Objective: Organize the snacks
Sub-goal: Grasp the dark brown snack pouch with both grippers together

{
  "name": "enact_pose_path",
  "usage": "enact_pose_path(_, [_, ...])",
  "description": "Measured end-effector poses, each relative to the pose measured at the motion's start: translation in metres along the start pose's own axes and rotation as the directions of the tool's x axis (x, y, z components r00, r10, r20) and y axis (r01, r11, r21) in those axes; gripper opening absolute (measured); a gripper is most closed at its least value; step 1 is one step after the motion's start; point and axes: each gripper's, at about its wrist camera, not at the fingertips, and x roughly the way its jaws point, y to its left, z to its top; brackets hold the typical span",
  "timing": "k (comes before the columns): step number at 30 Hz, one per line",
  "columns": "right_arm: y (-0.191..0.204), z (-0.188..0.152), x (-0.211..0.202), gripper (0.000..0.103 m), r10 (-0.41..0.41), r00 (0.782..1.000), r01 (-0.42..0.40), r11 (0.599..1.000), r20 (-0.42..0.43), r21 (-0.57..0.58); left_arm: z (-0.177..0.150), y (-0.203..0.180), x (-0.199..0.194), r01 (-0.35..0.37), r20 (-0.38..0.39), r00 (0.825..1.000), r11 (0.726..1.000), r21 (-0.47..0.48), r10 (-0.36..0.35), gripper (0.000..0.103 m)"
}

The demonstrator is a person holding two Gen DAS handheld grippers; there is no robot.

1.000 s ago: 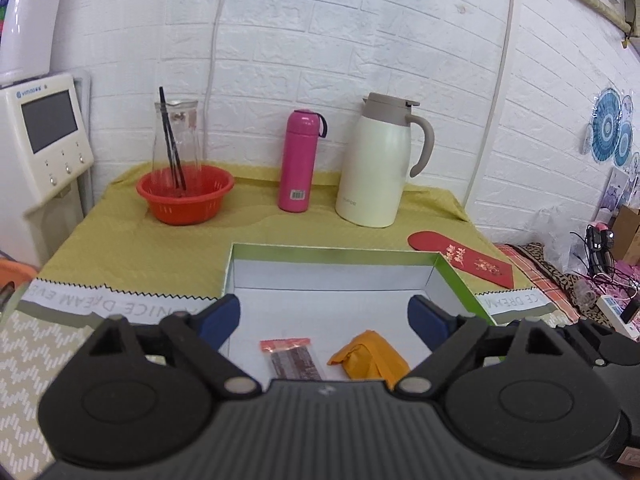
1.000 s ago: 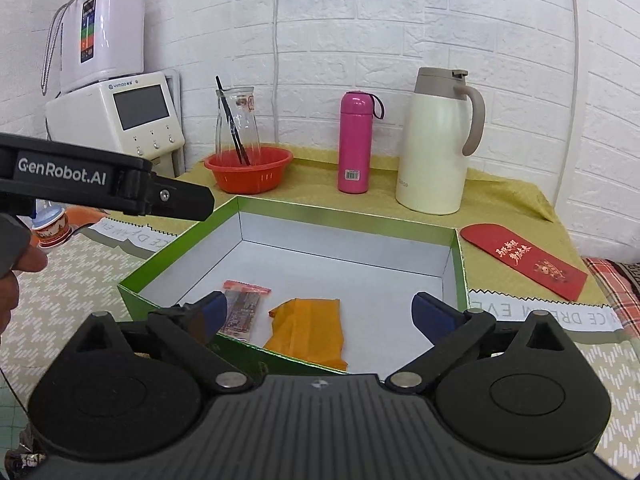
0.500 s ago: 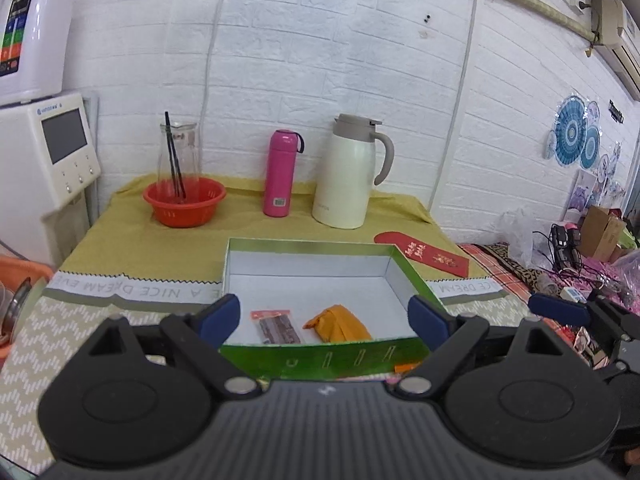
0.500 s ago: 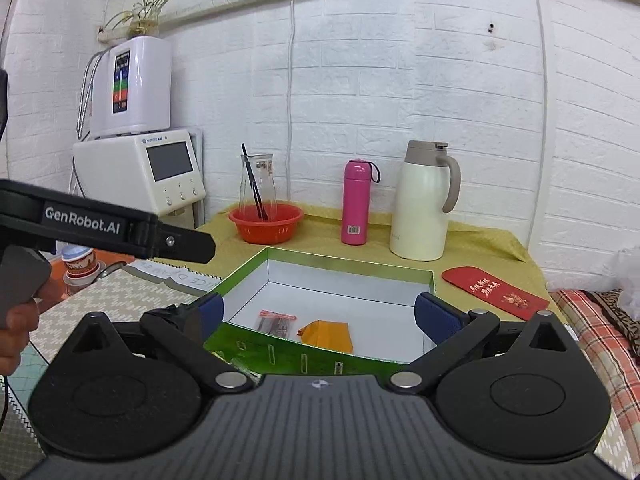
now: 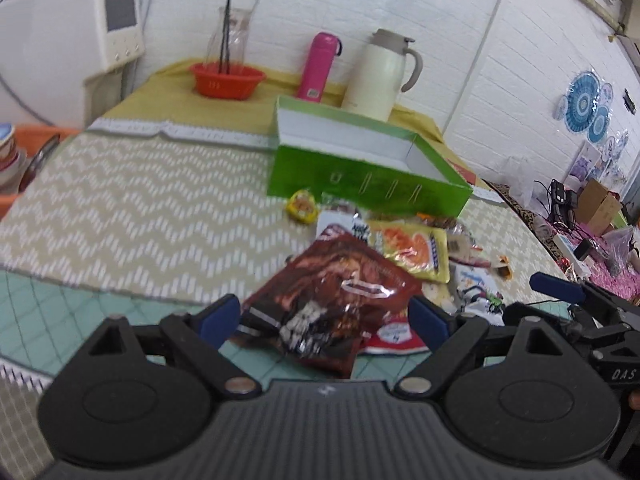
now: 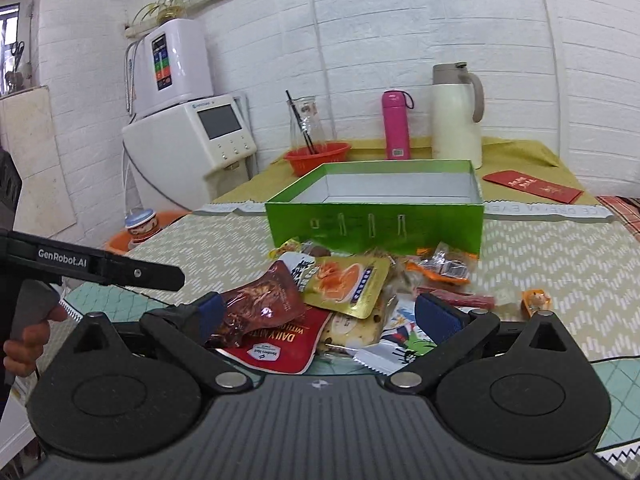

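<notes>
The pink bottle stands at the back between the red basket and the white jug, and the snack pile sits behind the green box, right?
Not quite. The pink bottle does stand between the red basket and white jug, but the snack pile lies in front of the green box, on the near side, as the right wrist view shows.

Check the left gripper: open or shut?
Open. In the left wrist view the left gripper has its jaws spread wide on either side of the dark brown snack pouch, not yet gripping it.
</notes>
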Motion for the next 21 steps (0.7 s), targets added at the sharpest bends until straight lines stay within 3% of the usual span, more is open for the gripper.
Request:
enact_pose_path(3, [0.005, 0.006, 0.017, 0.103, 0.021, 0.999, -0.021, 1.0, -0.027, -0.019, -0.021, 0.018, -0.006, 0.018, -0.033, 0.999, 0.992, -0.122, -0.022, 0.09])
enact_pose_path(6, [0.008, 0.013, 0.043, 0.103, 0.072, 0.995, -0.074, 0.997, -0.071, -0.015, -0.032, 0.025, -0.005, 0.094, -0.054, 0.993, 0.974, -0.205, -0.107, 0.09])
enact_pose_path(8, [0.012, 0.014, 0.064, 0.103, 0.094, 0.989, -0.097, 0.995, -0.112, -0.019, -0.035, 0.024, -0.005, 0.123, -0.042, 0.99, 0.969, -0.214, -0.135, 0.09])
enact_pose_path(13, [0.013, 0.016, 0.103, 0.103, 0.083, 0.983, -0.086, 0.996, -0.164, -0.013, -0.028, 0.026, 0.003, 0.116, -0.016, 0.992, 0.965, -0.236, -0.124, 0.089])
enact_pose_path(14, [0.011, 0.015, 0.105, 0.097, 0.079, 0.982, -0.081, 0.997, -0.171, -0.007, -0.026, 0.028, 0.006, 0.118, -0.012, 0.992, 0.961, -0.25, -0.124, 0.087])
enact_pose_path(15, [0.01, 0.014, 0.104, 0.05, 0.082, 0.981, -0.083, 0.997, -0.177, 0.001, -0.025, 0.031, 0.011, 0.122, -0.013, 0.991, 0.958, -0.26, -0.13, 0.075])
enact_pose_path(16, [0.007, 0.012, 0.1, 0.031, 0.09, 0.981, -0.088, 0.996, -0.174, 0.016, -0.024, 0.033, 0.016, 0.129, -0.023, 0.99, 0.954, -0.272, -0.14, 0.063])
enact_pose_path(17, [0.005, 0.01, 0.096, 0.026, 0.104, 0.98, -0.1, 0.995, -0.169, 0.03, -0.024, 0.036, 0.022, 0.131, -0.04, 0.988, 0.948, -0.289, -0.149, 0.042])
enact_pose_path(19, [0.002, 0.004, 0.08, 0.011, 0.109, 0.981, -0.102, 0.994, -0.161, 0.048, -0.027, 0.042, 0.028, 0.143, -0.039, 0.986, 0.937, -0.32, -0.164, 0.037])
enact_pose_path(21, [0.003, -0.004, 0.062, 0.009, 0.095, 0.982, -0.09, 0.995, -0.161, 0.038, -0.027, 0.043, 0.027, 0.147, -0.038, 0.985, 0.936, -0.321, -0.168, 0.037])
